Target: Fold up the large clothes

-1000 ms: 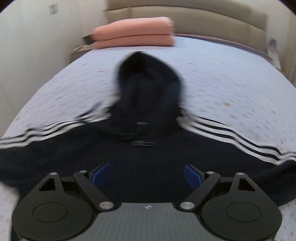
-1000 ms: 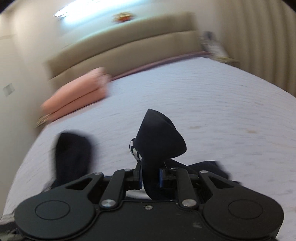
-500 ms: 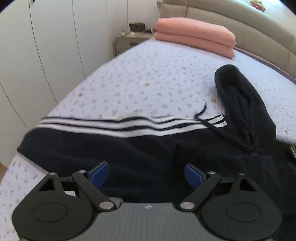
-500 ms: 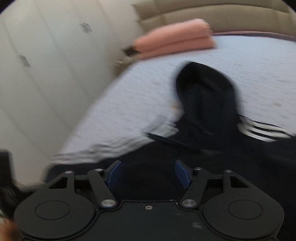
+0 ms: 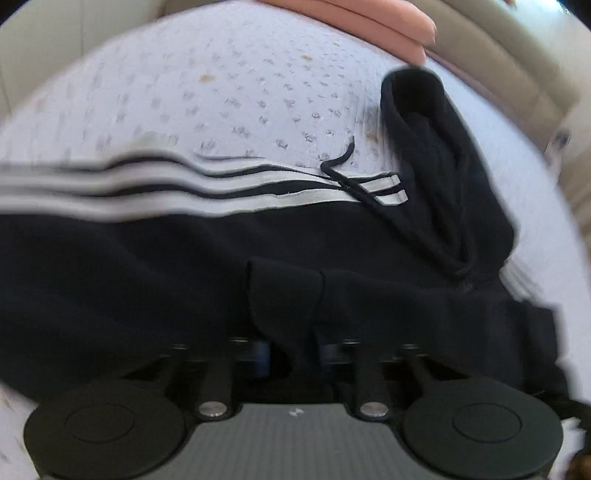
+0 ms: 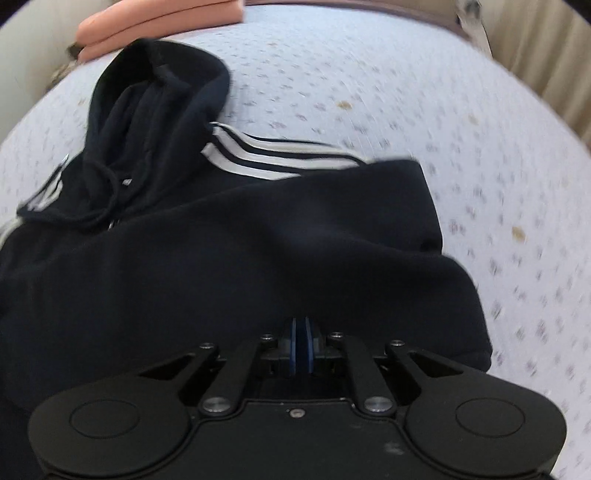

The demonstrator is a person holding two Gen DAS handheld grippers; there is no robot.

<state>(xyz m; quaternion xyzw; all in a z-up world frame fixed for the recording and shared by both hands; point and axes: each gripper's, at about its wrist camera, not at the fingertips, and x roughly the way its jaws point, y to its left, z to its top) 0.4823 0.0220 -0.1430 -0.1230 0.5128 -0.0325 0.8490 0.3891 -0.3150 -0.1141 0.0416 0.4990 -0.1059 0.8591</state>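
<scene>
The left gripper (image 5: 291, 354), low in its frame, has closed on a raised pinch of the dark hoodie (image 5: 147, 280). The right gripper (image 6: 302, 349) is closing, blue pads nearly together; whether cloth sits between them I cannot tell. The hoodie fills the middle of both frames, spread on the patterned bed (image 6: 461, 122), its hood (image 6: 147, 96) upper left in the right view, pink pillows (image 6: 159, 18) beyond.

bed (image 6: 369, 74): pale lilac dotted sheet | pillows (image 5: 369, 18): two pink, stacked at head | headboard (image 5: 498, 55): beige, padded
</scene>
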